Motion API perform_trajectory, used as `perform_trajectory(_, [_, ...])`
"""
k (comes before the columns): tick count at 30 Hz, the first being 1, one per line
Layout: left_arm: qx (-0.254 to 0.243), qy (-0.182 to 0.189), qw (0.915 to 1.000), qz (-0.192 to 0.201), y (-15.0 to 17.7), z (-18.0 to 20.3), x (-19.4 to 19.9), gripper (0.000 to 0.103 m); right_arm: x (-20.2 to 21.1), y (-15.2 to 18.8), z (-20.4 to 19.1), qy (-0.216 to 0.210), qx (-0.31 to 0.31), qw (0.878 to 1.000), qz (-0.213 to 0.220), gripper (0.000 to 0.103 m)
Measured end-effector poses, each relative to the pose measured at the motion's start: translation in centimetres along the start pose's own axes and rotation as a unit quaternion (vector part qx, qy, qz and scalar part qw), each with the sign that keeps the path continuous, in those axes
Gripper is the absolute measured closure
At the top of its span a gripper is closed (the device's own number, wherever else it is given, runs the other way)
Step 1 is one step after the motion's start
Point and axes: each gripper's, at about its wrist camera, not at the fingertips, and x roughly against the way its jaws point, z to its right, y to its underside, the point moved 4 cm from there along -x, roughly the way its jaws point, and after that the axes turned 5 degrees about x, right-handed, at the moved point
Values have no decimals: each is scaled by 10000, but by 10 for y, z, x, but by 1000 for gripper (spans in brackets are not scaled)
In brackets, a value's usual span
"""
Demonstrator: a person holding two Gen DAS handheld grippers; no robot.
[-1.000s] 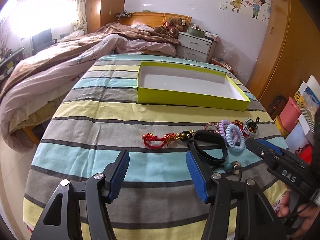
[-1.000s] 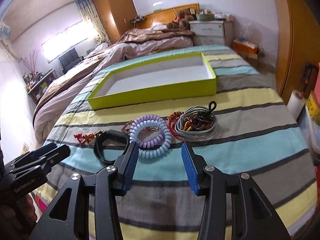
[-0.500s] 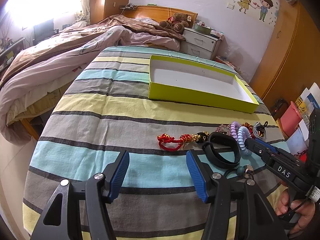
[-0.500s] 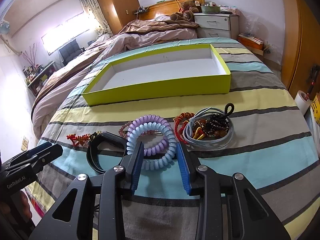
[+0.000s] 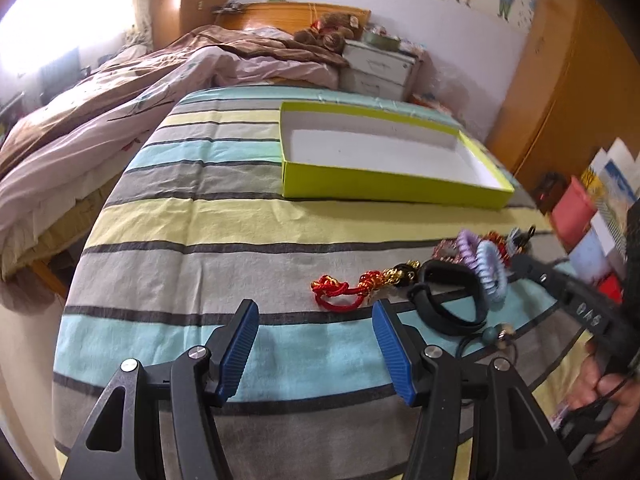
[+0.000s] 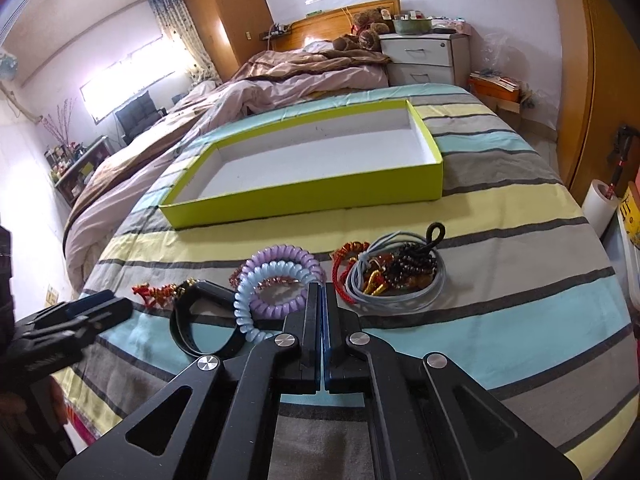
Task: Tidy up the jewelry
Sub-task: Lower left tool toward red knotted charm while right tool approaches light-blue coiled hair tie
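Jewelry lies in a row on the striped bedspread: a red and gold knotted cord (image 5: 352, 288) (image 6: 156, 292), a black band (image 5: 448, 304) (image 6: 200, 320), purple and blue coil hair ties (image 5: 488, 264) (image 6: 276, 280), and a grey cord loop with dark beads (image 6: 396, 276). My right gripper (image 6: 321, 286) (image 5: 516, 260) has its jaws pressed together at the right rim of the coil ties, whose edge runs under the tips. My left gripper (image 5: 314, 306) (image 6: 120, 304) hangs open over bare bedspread, just left of the red cord. The lime-green box (image 5: 384, 188) (image 6: 304, 196) beyond the row has nothing in it.
A small teal bead pendant (image 5: 490, 334) lies near the black band. A second bed with a brown and pink duvet (image 5: 120, 92) stands to the left. A white nightstand (image 6: 424, 56) and a wooden wardrobe (image 5: 568, 92) stand behind and right. Boxes (image 5: 576, 212) stand beside the bed's right edge.
My right gripper's jaws have gone from wide open to closed at the coil hair ties. The left gripper has drifted slightly left and lower, still open.
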Motion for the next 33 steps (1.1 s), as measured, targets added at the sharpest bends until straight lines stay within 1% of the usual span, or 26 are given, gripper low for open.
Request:
perform_trajectory(1, [-31,88,10000,-22,-1,1,-1,44,1,0,1,-24,-29,10000,17,103])
perform_trajectory(2, [-44,101,9999,-29,-1,2,-2,44,0,0,2,-125,-77,9999,-5,103])
perform_trajectory(3, [-96,41,9999,-27,-2,3,-3,44,-2,0,3,-280,-109,9995,-105,103])
perform_trajectory(4, [-189,-18,9998,-23,-3,5,-5,44,-4,1,3,-337,-131,9992,-186,103])
perform_trajectory(6, [-272,-20,9996,-53,-5,7,-8,44,-8,2,2,-270,-51,9992,-277,95])
perform_trajectory(7, [-317,-17,9995,-67,-6,9,-10,44,-9,2,0,-240,-11,9993,-273,88])
perform_trajectory(8, [-353,-37,9993,-85,-7,10,-12,44,-10,1,-2,-276,-3,9992,-275,87])
perform_trajectory(9, [-402,-86,9991,-115,-9,11,-15,44,-11,1,-2,-285,10,9992,-291,87])
perform_trajectory(11, [-468,-118,9987,-138,-11,14,-19,44,-14,1,-3,-110,78,9994,-328,87])
perform_trajectory(13, [-610,-226,9978,-147,-12,17,-22,44,-19,1,-4,48,145,9989,-438,87])
perform_trajectory(19, [-786,-178,9964,-252,-14,20,-30,44,-24,0,-7,111,357,9978,-555,87])
perform_trajectory(22, [-831,-214,9959,-302,-16,20,-34,44,-24,0,-8,143,442,9972,-586,87])
perform_trajectory(24, [-856,-241,9955,-323,-15,22,-35,44,-23,0,-9,215,519,9967,-581,90])
perform_trajectory(25, [-899,-252,9951,-325,-15,23,-35,44,-23,0,-10,261,561,9965,-570,92])
perform_trajectory(30, [-954,-328,9944,-322,-18,23,-37,44,-13,-3,-8,239,548,9973,-419,93])
perform_trajectory(33, [-1123,-426,9923,-301,-18,25,-39,44,-3,-7,-4,177,444,9985,-270,94])
